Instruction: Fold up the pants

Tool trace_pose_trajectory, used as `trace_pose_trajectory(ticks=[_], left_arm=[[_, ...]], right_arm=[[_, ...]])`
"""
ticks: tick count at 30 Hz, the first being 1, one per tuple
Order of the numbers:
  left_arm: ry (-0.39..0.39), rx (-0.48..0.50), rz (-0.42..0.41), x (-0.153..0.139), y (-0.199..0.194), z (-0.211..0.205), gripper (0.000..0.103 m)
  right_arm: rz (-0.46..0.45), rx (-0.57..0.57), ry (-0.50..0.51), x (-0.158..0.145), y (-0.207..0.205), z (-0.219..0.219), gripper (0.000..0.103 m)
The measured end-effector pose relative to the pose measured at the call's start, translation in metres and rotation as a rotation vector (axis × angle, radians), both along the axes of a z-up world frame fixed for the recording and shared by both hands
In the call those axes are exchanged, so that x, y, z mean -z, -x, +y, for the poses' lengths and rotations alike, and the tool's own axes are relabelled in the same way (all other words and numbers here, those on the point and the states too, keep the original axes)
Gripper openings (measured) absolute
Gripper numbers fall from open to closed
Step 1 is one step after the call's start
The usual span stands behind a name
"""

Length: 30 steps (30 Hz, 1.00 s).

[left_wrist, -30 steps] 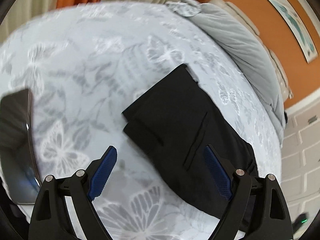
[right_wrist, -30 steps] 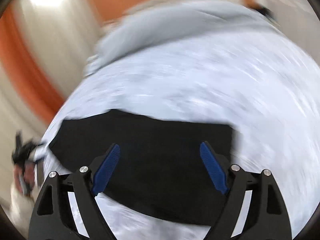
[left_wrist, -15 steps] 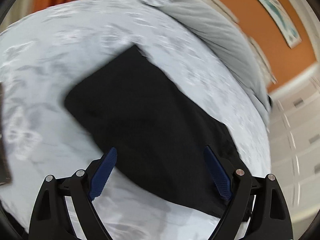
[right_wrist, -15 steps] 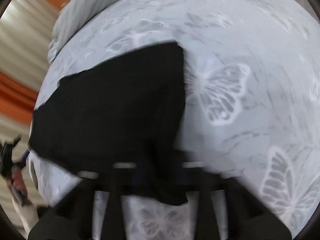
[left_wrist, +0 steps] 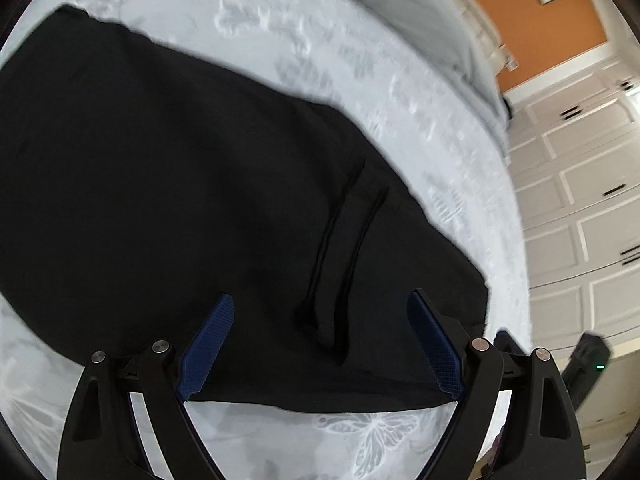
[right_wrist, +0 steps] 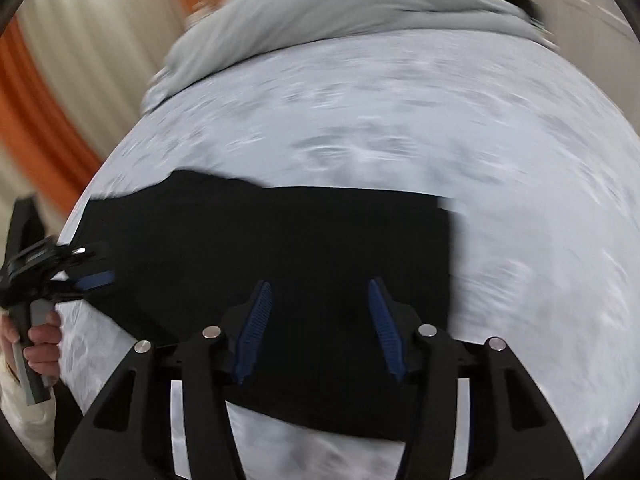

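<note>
The black pants (left_wrist: 180, 184) lie folded flat on the butterfly-print bed sheet (left_wrist: 360, 432), and a pocket seam shows near their right end. My left gripper (left_wrist: 320, 298) hangs open just above that end, its blue pads (left_wrist: 208, 344) wide apart with only flat cloth beneath. In the right wrist view the pants (right_wrist: 280, 232) form a dark rectangle. My right gripper (right_wrist: 319, 283) hovers over their near edge with its jaws opening and nothing pinched between them. The left gripper (right_wrist: 90, 266), held by a hand (right_wrist: 40, 340), reaches in at the pants' left end.
A grey duvet (right_wrist: 360, 12) is bunched along the far side of the bed. Pale curtains (right_wrist: 80, 60) hang at the left. White wardrobe doors (left_wrist: 580, 200) stand beyond the bed's right edge, with a dark device showing a green light (left_wrist: 588, 364) on the floor.
My left gripper has swept across the bed to the pants' pocket end, and the pants now fill its view. My right gripper closed to a blur, then partly reopened over the near edge.
</note>
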<state>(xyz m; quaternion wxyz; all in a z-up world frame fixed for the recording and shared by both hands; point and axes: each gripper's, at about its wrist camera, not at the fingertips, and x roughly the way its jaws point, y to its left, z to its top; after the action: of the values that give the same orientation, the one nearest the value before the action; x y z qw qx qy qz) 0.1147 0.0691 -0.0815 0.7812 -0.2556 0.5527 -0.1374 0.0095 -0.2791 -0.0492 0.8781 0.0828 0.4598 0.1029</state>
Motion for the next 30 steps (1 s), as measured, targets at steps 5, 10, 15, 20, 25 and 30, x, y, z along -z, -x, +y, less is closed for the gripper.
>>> trace_pose_trajectory(ticks=[5,10,15,20,25,30], left_arm=[[-0.007,0.078,-0.027,0.005,0.005,-0.025,0.086],[-0.03,0.197,-0.093,0.004,0.001,-0.058,0.086],[-0.083,0.178,-0.116,0.017,-0.013,-0.067,0.072],[0.016,0.146,-0.074,0.024,-0.022,-0.055,0.007],[-0.017,0.111,-0.082,0.024,-0.023,-0.05,0.007],[-0.042,0.103,-0.104,0.019,-0.022,-0.055,0.007]], right_arm=[[-0.005,-0.08,0.142,0.014,-0.046,0.048,0.047],[-0.026,0.139,0.062,-0.013,-0.051,-0.01,0.05],[-0.016,0.339,-0.067,-0.016,-0.022,-0.095,0.06],[0.053,0.373,-0.068,0.003,0.002,-0.138,0.06],[0.045,0.295,-0.157,0.024,0.001,-0.151,0.05],[0.029,0.191,-0.082,0.037,-0.022,-0.123,0.042]])
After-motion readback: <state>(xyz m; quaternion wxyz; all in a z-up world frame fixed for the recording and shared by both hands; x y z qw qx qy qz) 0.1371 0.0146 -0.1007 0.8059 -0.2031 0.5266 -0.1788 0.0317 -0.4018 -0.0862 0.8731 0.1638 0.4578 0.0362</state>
